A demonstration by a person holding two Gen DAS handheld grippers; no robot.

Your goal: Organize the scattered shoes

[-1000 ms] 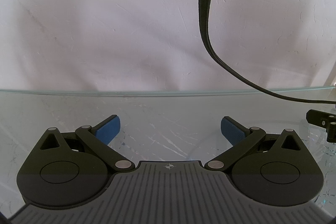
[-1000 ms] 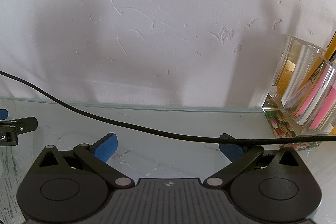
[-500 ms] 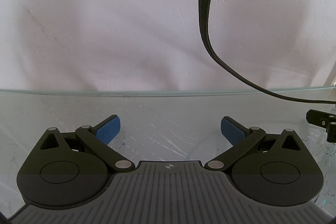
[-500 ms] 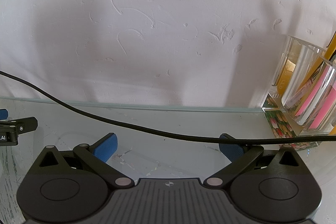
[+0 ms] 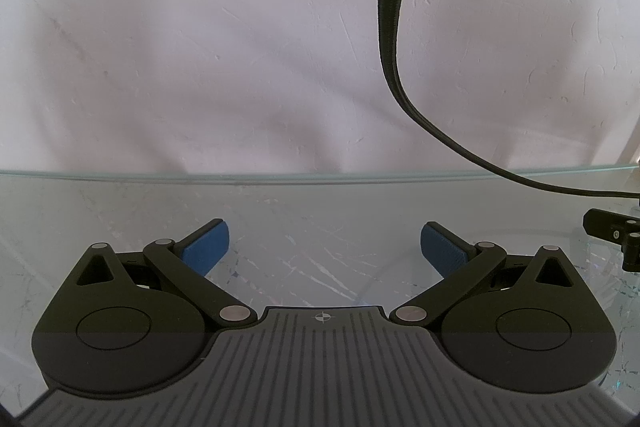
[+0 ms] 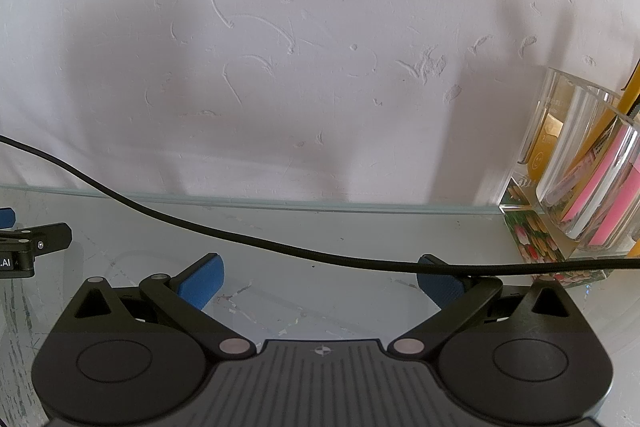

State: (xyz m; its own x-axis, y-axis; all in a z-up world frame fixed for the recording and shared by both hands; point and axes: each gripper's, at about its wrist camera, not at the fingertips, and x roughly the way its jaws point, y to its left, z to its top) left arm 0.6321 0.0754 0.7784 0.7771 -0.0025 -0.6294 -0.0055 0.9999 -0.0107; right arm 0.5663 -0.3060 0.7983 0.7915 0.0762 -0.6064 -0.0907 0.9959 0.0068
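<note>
No shoes are in either view. My left gripper (image 5: 322, 243) is open and empty, its blue pads wide apart, low over a glass tabletop (image 5: 120, 211) facing a white wall. My right gripper (image 6: 320, 279) is also open and empty over the same glass (image 6: 360, 227). The tip of the right gripper shows at the right edge of the left wrist view (image 5: 612, 231); the tip of the left gripper shows at the left edge of the right wrist view (image 6: 36, 245).
A black cable (image 5: 390, 39) hangs down across the left wrist view and runs across the right wrist view (image 6: 280, 247). A clear glass holder (image 6: 580, 167) with pink and yellow items stands on a floral box (image 6: 532, 243) at the right against the wall.
</note>
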